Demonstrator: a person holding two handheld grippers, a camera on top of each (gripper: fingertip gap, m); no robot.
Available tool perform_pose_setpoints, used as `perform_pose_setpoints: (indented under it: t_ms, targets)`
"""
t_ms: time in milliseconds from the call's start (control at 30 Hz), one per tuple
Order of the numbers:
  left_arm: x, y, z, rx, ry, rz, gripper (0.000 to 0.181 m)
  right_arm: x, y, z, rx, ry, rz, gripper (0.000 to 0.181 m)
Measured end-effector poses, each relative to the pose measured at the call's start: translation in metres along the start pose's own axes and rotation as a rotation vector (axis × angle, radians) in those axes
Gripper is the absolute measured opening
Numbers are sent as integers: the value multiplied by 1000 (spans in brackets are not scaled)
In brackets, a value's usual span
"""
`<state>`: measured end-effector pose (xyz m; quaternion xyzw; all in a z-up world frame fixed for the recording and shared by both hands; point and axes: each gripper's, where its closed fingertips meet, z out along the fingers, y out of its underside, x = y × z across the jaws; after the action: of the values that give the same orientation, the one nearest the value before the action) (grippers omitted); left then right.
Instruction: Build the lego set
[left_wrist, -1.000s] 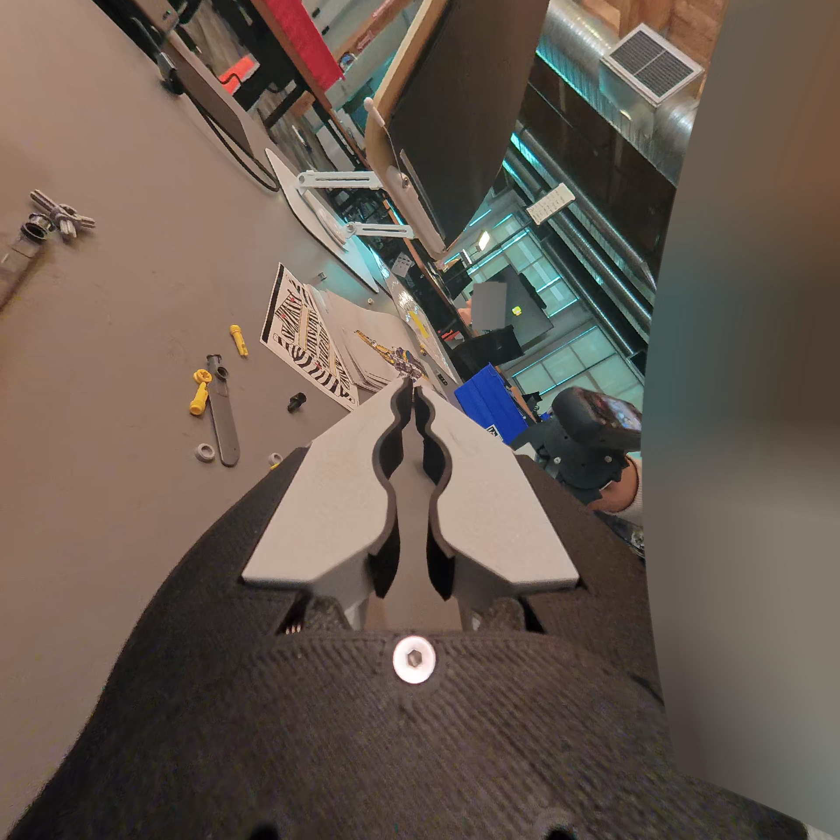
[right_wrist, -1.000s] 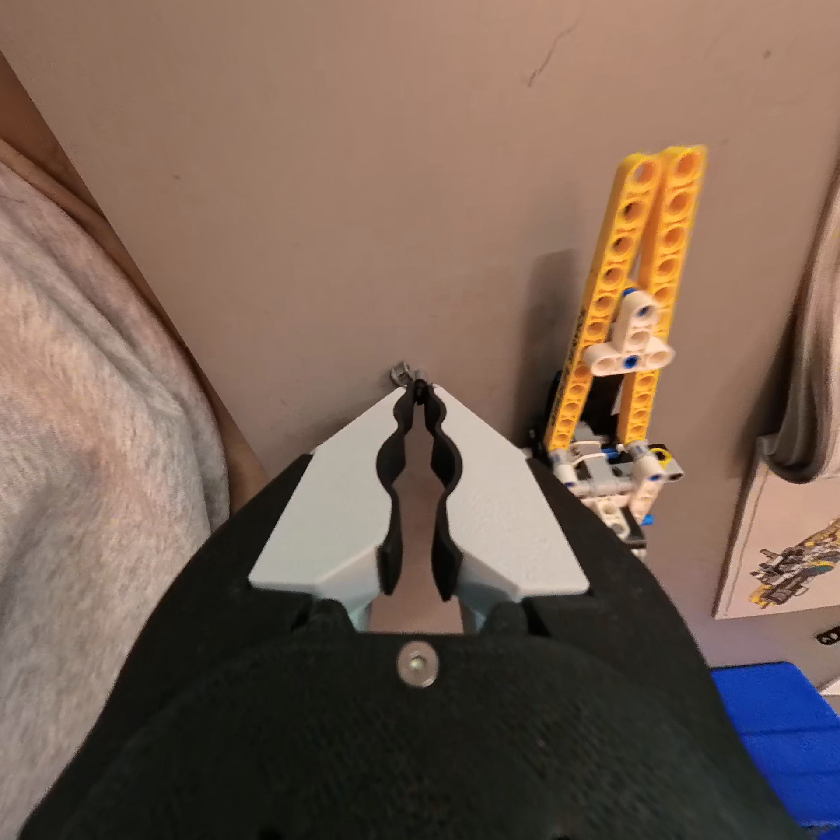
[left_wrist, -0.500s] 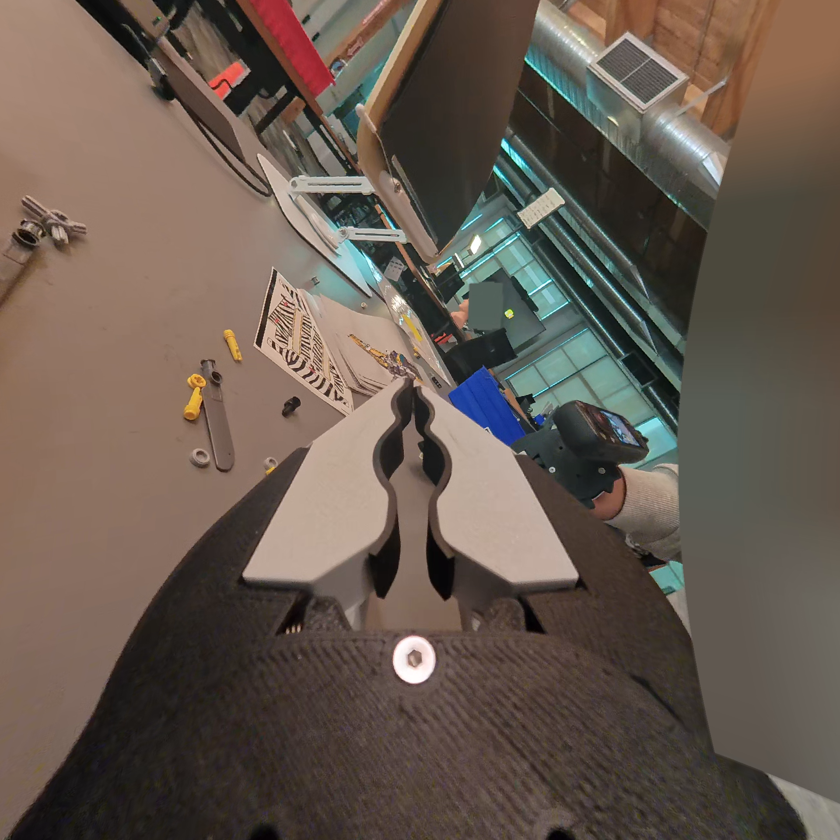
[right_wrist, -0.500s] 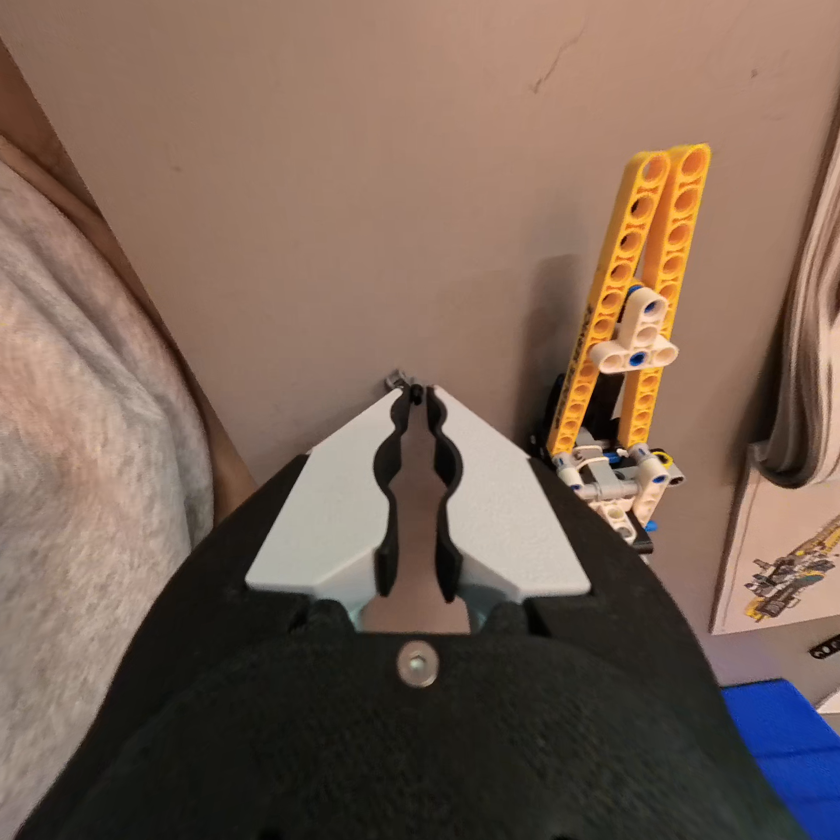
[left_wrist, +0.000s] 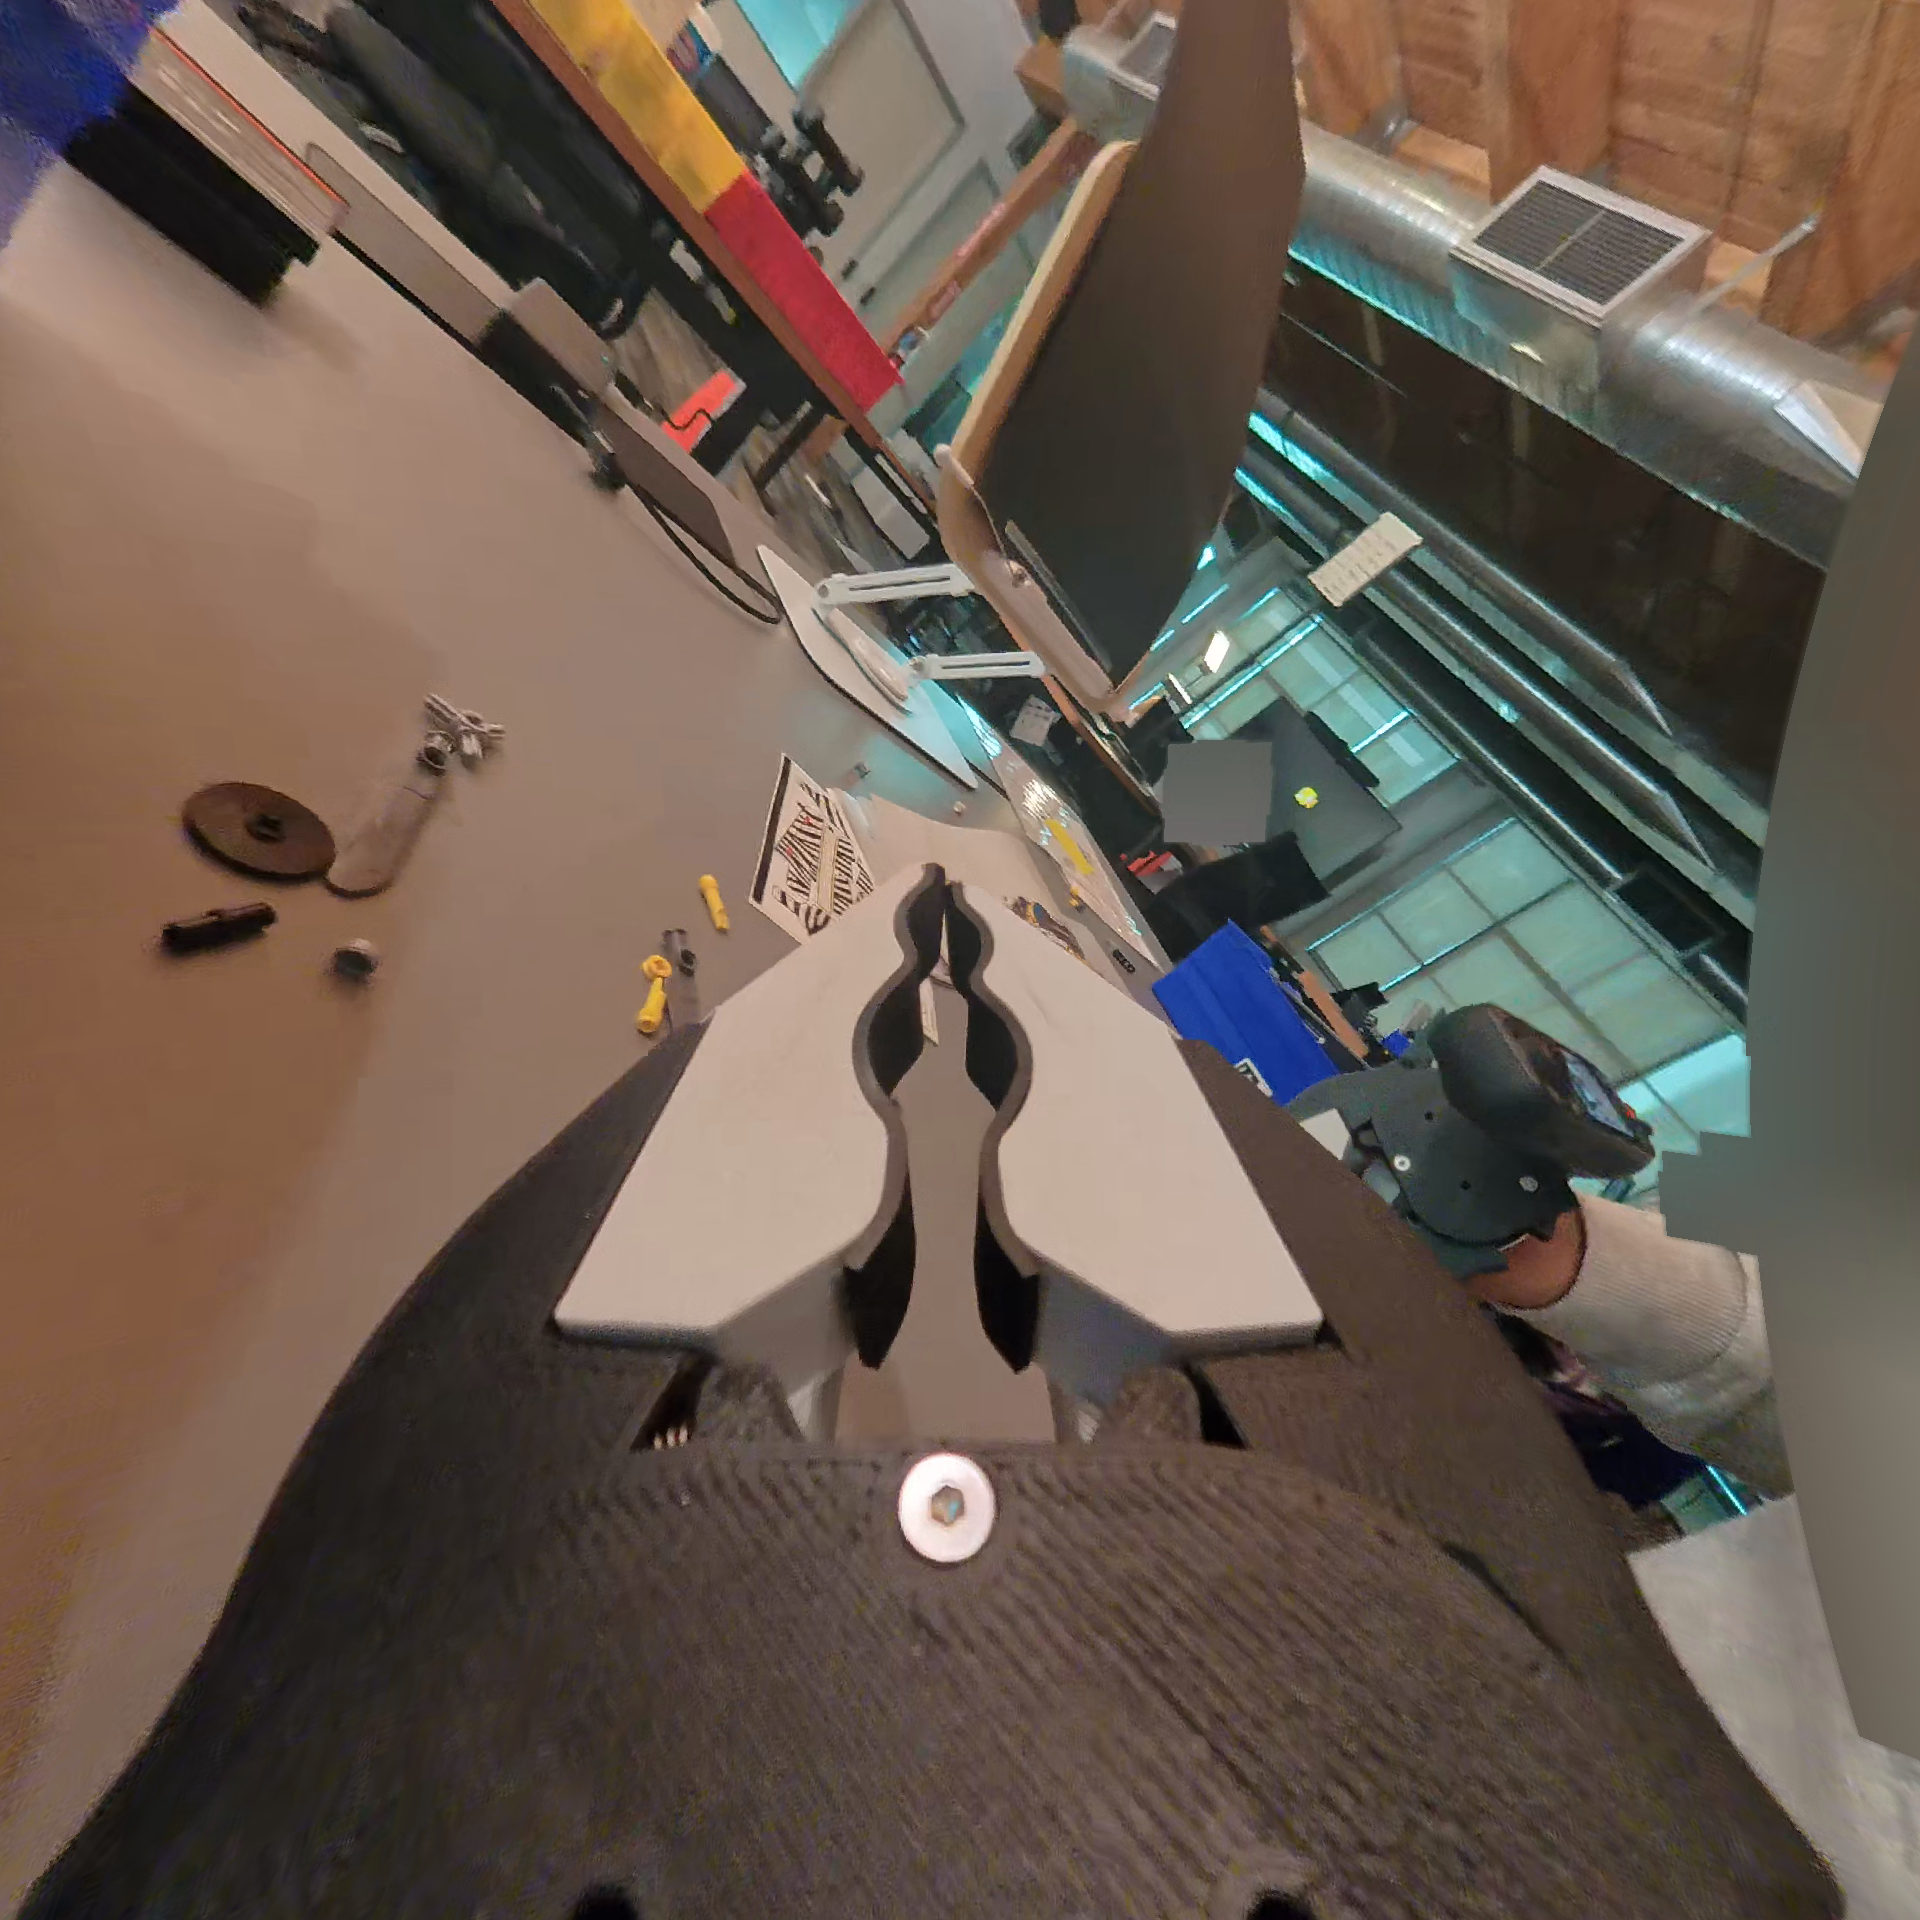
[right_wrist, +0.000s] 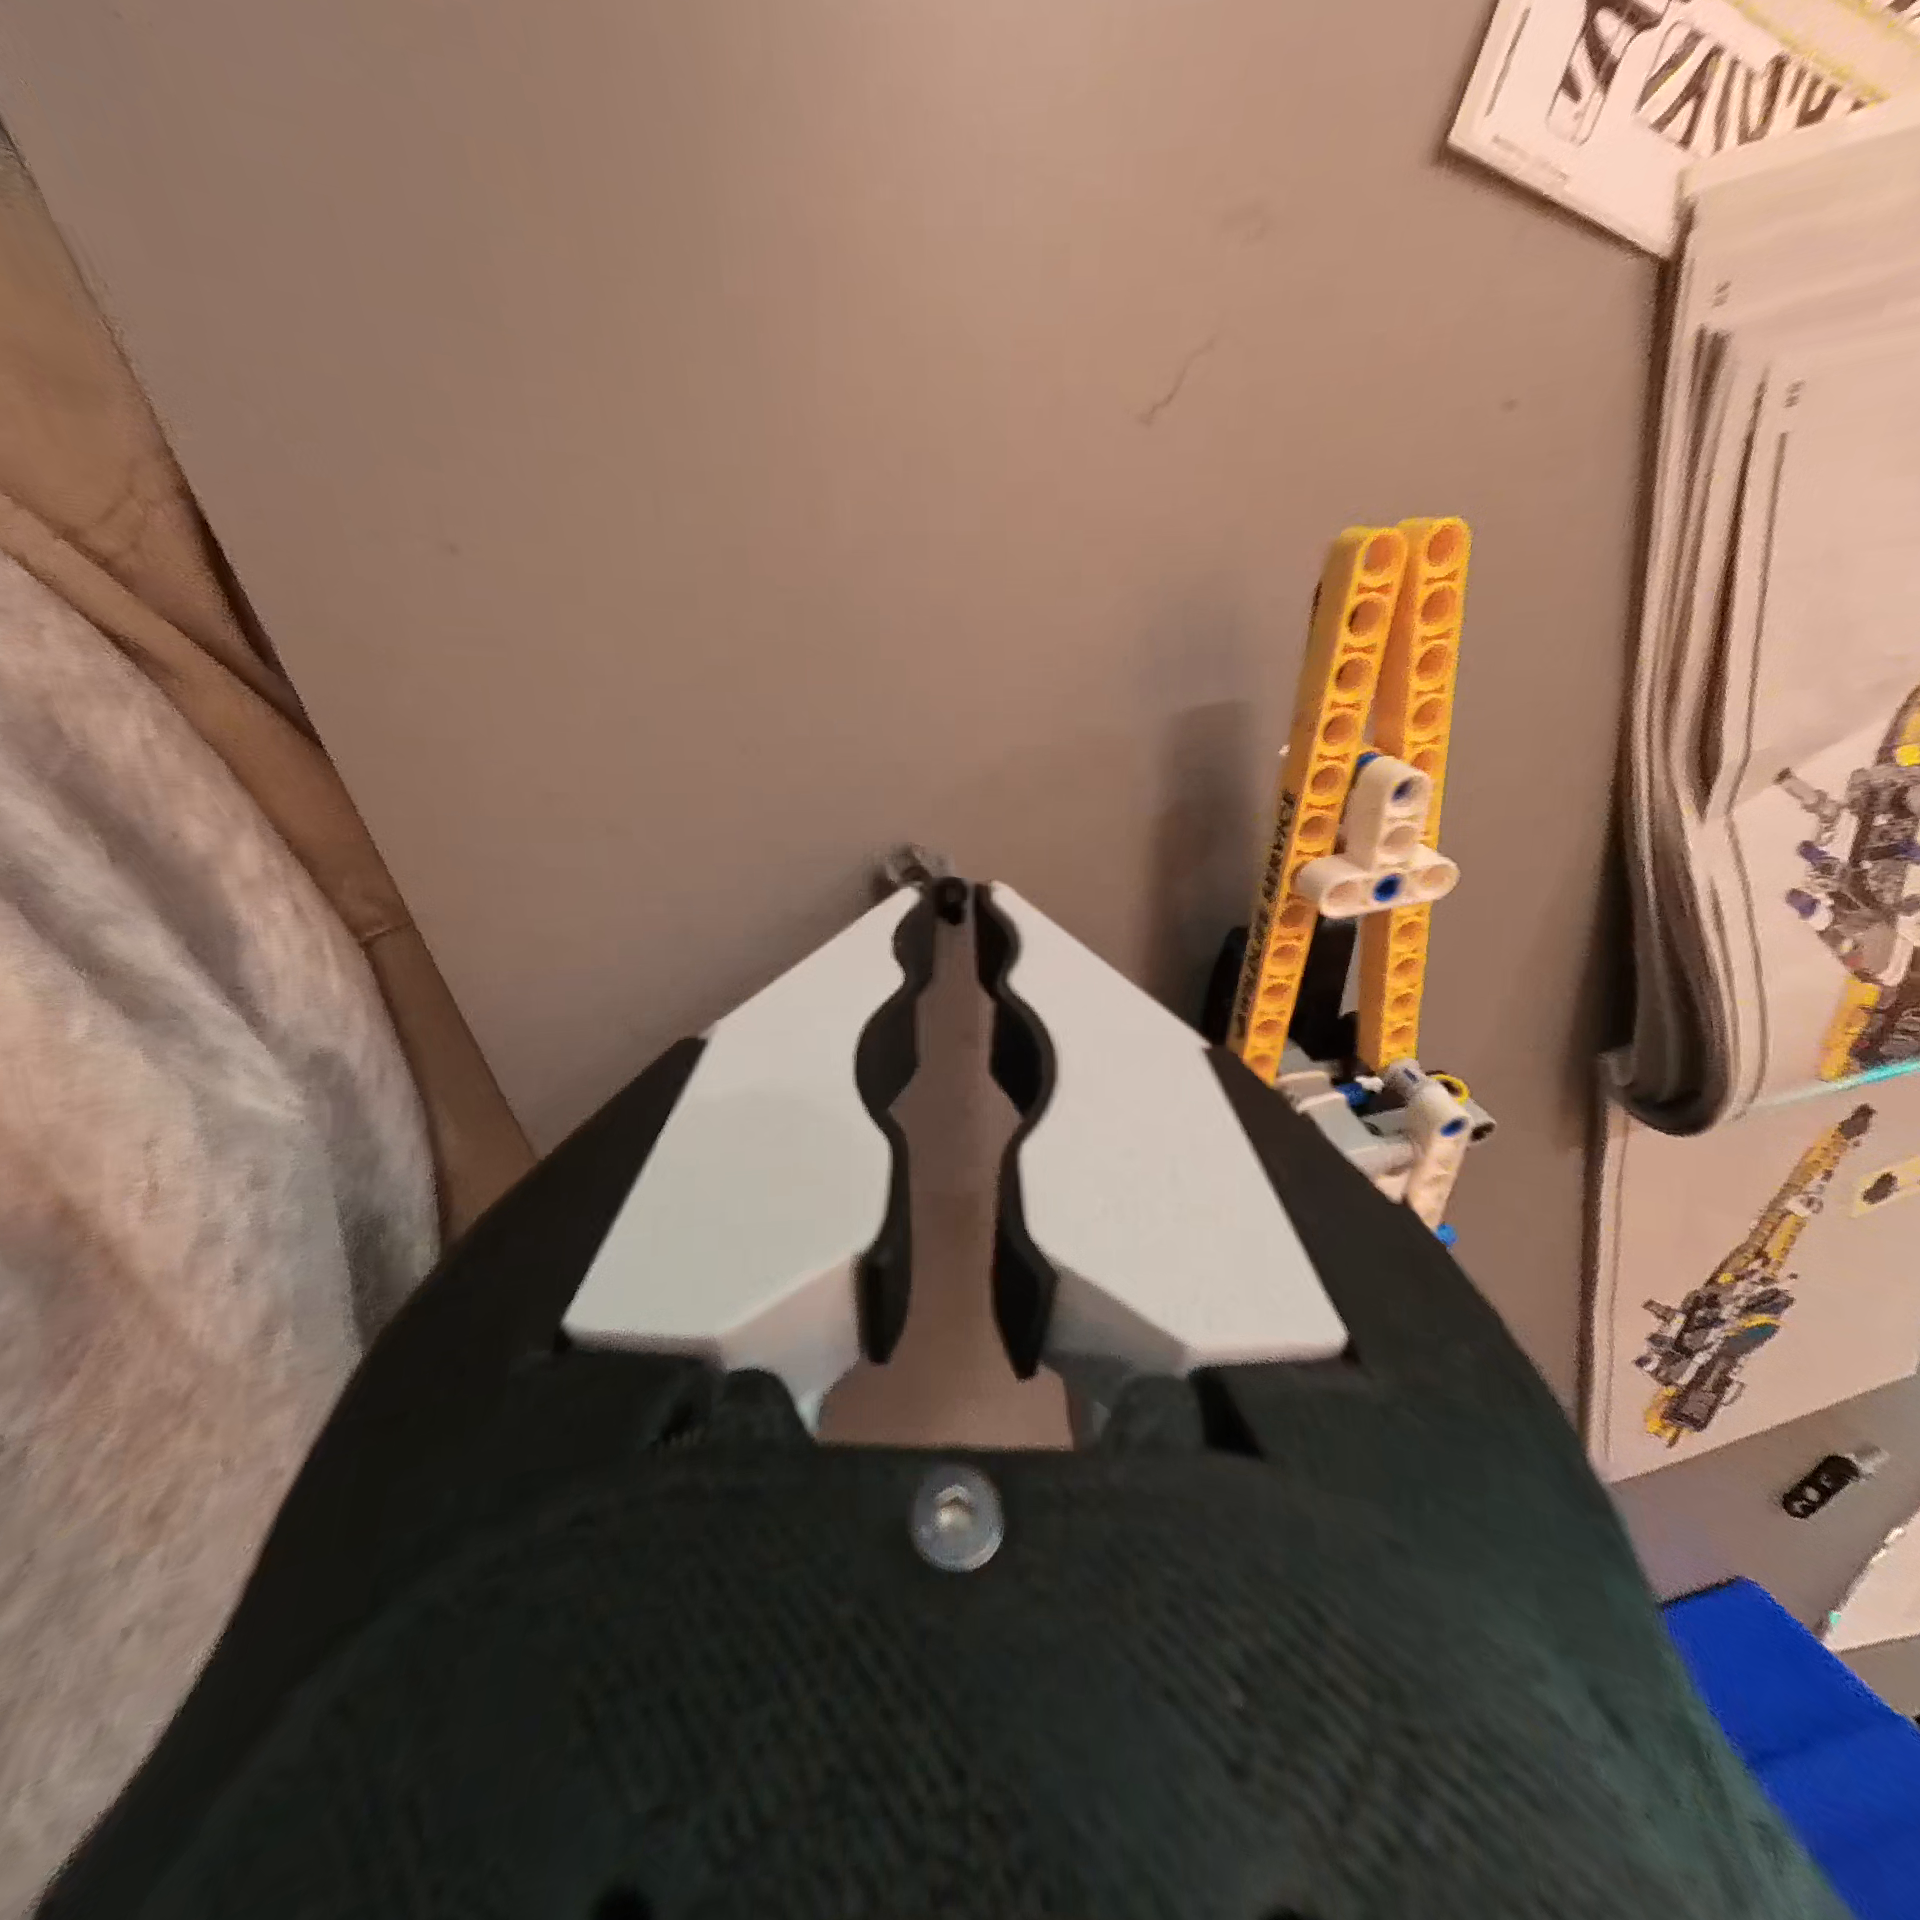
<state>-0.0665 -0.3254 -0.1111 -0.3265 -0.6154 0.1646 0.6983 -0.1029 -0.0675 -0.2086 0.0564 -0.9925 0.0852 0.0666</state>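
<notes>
A partly built model of two long yellow beams (right_wrist: 1361, 727) with a white T-shaped piece (right_wrist: 1377, 862) and a white and grey base lies on the grey table, just right of my right gripper (right_wrist: 951, 899). The right gripper is shut on a small black pin; a tiny grey piece (right_wrist: 909, 860) shows just beyond its tips. My left gripper (left_wrist: 940, 883) is shut, with nothing visible in it, and is held above the table. Loose parts lie to its left: yellow pins (left_wrist: 652, 992), a grey beam (left_wrist: 681, 966), a black disc (left_wrist: 258, 826) and a black pin (left_wrist: 218, 925).
Instruction booklets (right_wrist: 1766, 623) and a striped sheet (left_wrist: 816, 868) lie to the right. A blue bin (right_wrist: 1818, 1766) stands at the lower right. A grey sleeve (right_wrist: 156, 1039) fills the left of the right wrist view. A monitor on an arm (left_wrist: 1122, 395) stands behind. The other gripper (left_wrist: 1496, 1132) shows in a hand. The gap from one gripper's tips to the other's is roughly 30 centimetres. From the left gripper's tips to the black disc (left_wrist: 258, 826) is close to 15 centimetres.
The left wrist view has swung, so the black disc and black pin now show on the left. The right gripper has shifted, still shut on the pin, and the booklets have come into view.
</notes>
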Motion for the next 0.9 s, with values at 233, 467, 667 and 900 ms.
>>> perform_pose_setpoints:
  t_ms: [233,467,667,900]
  targets:
    - [24,32,18,-154,109,25,2,-6,-18,-11,138,-59,57,4]
    - [106,137,46,-515,415,162,21,-18,-65,-48,431,-312,287,4]
    - [123,168,42,-614,474,362,18,-30,-65,-57,462,-368,268,4]
    - [127,191,38,-679,490,530,10,-38,-55,-64,480,-423,257,4]
